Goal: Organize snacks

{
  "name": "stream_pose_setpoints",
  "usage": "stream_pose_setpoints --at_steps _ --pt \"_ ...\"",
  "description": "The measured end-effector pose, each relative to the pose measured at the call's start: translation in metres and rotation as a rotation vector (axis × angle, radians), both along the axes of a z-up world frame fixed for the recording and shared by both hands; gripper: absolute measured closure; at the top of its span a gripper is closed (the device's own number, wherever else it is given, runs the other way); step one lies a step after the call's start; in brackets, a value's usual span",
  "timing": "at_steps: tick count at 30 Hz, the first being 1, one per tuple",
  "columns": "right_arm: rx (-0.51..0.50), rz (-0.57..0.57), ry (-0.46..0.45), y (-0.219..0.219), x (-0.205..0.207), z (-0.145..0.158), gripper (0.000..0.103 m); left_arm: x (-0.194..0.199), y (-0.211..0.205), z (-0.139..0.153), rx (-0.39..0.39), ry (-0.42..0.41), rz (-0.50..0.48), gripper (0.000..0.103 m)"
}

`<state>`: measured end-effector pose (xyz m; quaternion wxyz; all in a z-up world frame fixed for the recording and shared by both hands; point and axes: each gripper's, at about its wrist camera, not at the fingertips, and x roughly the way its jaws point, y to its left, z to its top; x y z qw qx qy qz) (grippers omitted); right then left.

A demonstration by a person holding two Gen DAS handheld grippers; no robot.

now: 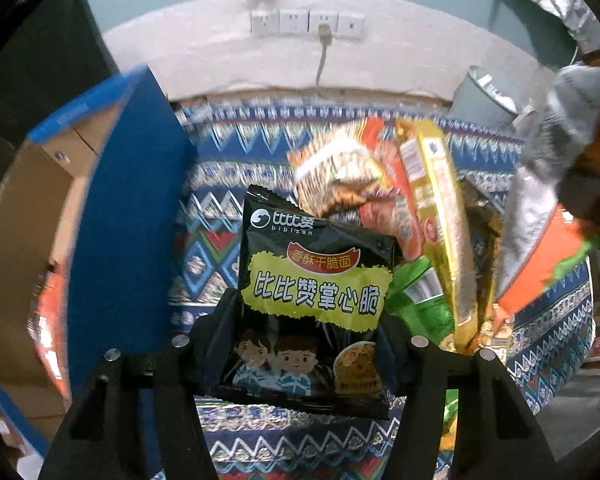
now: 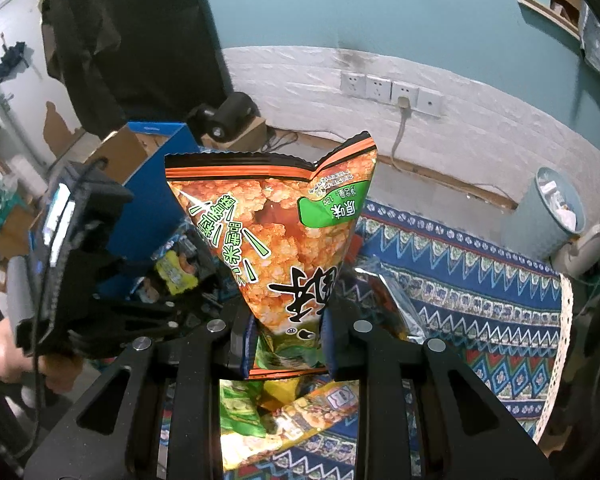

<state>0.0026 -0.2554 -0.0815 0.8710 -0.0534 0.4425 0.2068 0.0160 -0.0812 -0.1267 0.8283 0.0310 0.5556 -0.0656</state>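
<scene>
My left gripper [image 1: 306,320] is shut on a black snack packet [image 1: 314,304] with a yellow label and two cartoon children, held above the patterned cloth [image 1: 228,184]. A pile of snack bags lies behind it: an orange-brown bag [image 1: 340,168], a yellow bag [image 1: 436,208] and a green one [image 1: 420,300]. My right gripper [image 2: 286,344] is shut on an orange and green rice-cracker bag [image 2: 276,232], which stands upright between its pads. The left gripper [image 2: 80,264] shows at the left of the right wrist view, in a person's hand [image 2: 4,352].
An open blue cardboard box [image 1: 124,216] stands left of the pile and also shows as the blue box [image 2: 156,184]. More snack bags [image 2: 284,420] lie under the right gripper. A grey-blue waste bin [image 2: 548,216] stands at the cloth's far right edge, below a wall with sockets [image 2: 388,92].
</scene>
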Motion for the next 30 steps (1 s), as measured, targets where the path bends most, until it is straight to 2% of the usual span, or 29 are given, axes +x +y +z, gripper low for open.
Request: stream_pose_setpoints --at_steps 6,16,23,30 --pt "0.0 0.017 -0.016 0.013 -0.002 0.009 0.079 -0.017 0.01 0.04 0.051 -0.125 -0.02 0.041" --pt "0.021 0.056 -0.031 0.037 -0.003 0.023 0.079 -0.036 0.032 0.083 0.09 -0.252 -0.011 0.041" --pt "0.062 0.087 -0.031 0.063 0.003 0.039 0.079 -0.038 0.055 0.107 0.091 -0.304 0.035 0.041" --pt "0.062 0.136 -0.028 0.099 0.01 0.046 0.079 -0.039 0.093 0.12 0.089 -0.337 0.1 0.041"
